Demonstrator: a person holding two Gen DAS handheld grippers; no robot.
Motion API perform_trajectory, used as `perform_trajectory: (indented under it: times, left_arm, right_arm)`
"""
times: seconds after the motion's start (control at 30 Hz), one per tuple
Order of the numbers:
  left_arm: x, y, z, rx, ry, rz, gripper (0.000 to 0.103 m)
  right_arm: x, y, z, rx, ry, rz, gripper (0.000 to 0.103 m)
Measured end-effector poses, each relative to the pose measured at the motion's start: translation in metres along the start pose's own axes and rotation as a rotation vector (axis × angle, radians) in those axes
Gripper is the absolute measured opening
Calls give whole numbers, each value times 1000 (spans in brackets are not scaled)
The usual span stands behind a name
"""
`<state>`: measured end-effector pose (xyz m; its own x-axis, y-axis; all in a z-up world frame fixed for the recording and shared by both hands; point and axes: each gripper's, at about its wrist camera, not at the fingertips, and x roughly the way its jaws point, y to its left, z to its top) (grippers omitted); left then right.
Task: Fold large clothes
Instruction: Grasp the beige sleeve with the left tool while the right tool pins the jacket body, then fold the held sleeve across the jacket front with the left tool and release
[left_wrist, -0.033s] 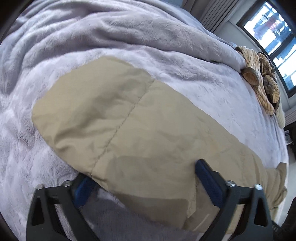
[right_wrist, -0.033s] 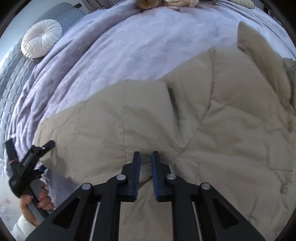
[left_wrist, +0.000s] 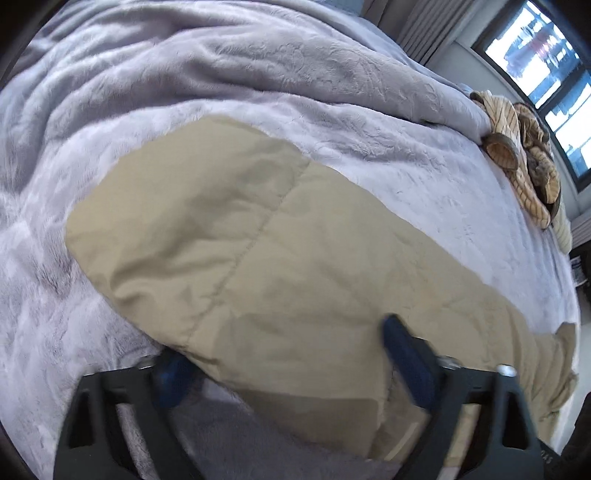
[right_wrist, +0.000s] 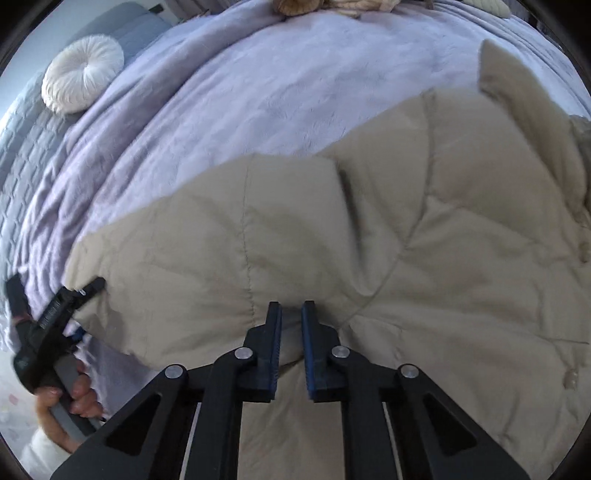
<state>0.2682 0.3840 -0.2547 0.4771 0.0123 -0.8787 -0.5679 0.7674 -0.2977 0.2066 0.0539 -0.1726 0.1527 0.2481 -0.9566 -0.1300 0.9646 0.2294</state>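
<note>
On the lilac blanket covering the bed, a beige quilted coat lies flat. Left gripper straddles its near edge, jaws spread wide; right gripper, jaws nearly together, pinches a fold.

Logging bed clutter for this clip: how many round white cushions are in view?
1: a round white cushion lies at the far left of the right wrist view, beyond the lilac blanket. The left wrist view shows none; others may sit outside both frames.
</note>
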Motion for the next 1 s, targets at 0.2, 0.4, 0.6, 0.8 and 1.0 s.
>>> perform_trajectory:
  times: [0.2, 0.4, 0.6, 0.8, 1.0]
  left_arm:
    - [-2, -10, 12, 79, 37, -139, 10]
    - [-50, -51, 19, 196, -31, -297, 10]
    - [-102, -124, -12, 457, -85, -419, 10]
    - [-132, -215, -75, 672, -82, -531, 10]
    - [-135, -317, -168, 849, -16, -609, 10]
  right_arm:
    - [16, -4, -7, 3, 12, -15, 11]
    - [15, -7, -10, -18, -2, -32, 11]
    - [-1, -10, -16, -7, -34, 16, 10]
    - [-73, -52, -44, 87, -143, 14, 11]
    - [-142, -137, -100, 192, -212, -94, 11]
